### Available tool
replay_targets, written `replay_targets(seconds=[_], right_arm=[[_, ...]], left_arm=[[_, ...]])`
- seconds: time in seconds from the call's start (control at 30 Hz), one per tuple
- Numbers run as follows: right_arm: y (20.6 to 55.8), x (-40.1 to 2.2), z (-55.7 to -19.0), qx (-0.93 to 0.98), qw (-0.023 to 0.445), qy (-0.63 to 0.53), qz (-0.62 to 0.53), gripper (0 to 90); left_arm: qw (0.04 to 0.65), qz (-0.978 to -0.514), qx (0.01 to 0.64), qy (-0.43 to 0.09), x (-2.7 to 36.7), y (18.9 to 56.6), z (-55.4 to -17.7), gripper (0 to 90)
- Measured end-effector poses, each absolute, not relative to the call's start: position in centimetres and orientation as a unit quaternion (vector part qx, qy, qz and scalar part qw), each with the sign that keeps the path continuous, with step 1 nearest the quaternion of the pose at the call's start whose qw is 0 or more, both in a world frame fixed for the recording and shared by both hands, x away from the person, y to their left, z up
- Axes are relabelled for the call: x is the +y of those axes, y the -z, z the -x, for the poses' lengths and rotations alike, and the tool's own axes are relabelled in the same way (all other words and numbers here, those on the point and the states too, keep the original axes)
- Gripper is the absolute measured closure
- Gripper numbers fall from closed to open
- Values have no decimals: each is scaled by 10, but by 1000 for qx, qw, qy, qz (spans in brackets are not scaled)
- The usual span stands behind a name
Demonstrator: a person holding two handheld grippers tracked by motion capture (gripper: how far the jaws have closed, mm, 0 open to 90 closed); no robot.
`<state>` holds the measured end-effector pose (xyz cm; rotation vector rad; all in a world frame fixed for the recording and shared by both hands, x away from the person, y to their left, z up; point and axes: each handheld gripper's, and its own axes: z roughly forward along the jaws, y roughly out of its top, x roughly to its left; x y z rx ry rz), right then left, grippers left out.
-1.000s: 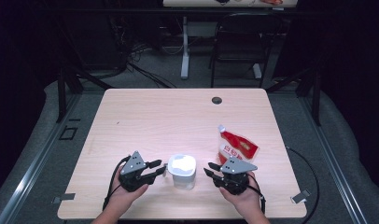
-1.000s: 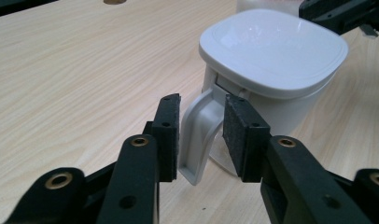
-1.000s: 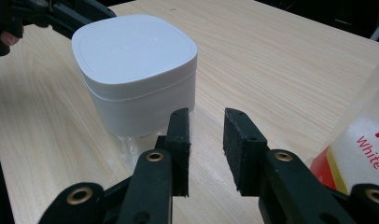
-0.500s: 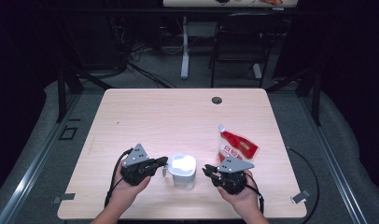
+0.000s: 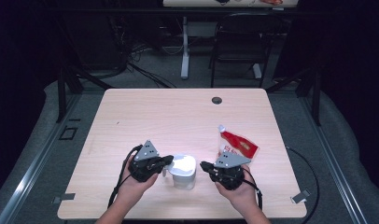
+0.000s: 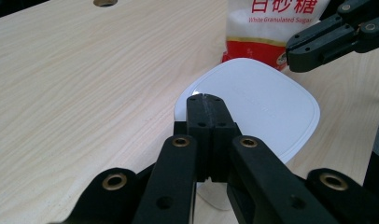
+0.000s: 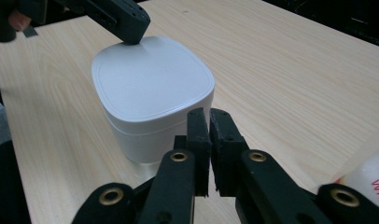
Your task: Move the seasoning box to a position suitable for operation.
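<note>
White lidded container (image 5: pixel 183 171) stands upright, lid upward, between left gripper (image 5: pixel 165 161) and right gripper (image 5: pixel 205 166), both pressed together, empty

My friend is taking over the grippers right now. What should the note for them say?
Left gripper: shut, empty, tips over the near edge of the white container's lid.
Right gripper: jaws just closing, almost together, nothing between them, close beside the container.
Sugar bag: lying on the table behind the right gripper.
Done: nothing visible; the lid is on.
Left: probably taking the lid off and handling the sugar.
</note>
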<state>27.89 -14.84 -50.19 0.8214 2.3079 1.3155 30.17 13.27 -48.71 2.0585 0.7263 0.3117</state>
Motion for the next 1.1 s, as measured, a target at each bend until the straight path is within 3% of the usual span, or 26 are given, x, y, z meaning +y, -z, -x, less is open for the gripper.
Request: replay_targets(seconds=[1.1], right_arm=[[518, -138, -277, 824, 155, -467, -282, 900]], left_arm=[[464, -827, 291, -125, 137, 491, -300, 900]])
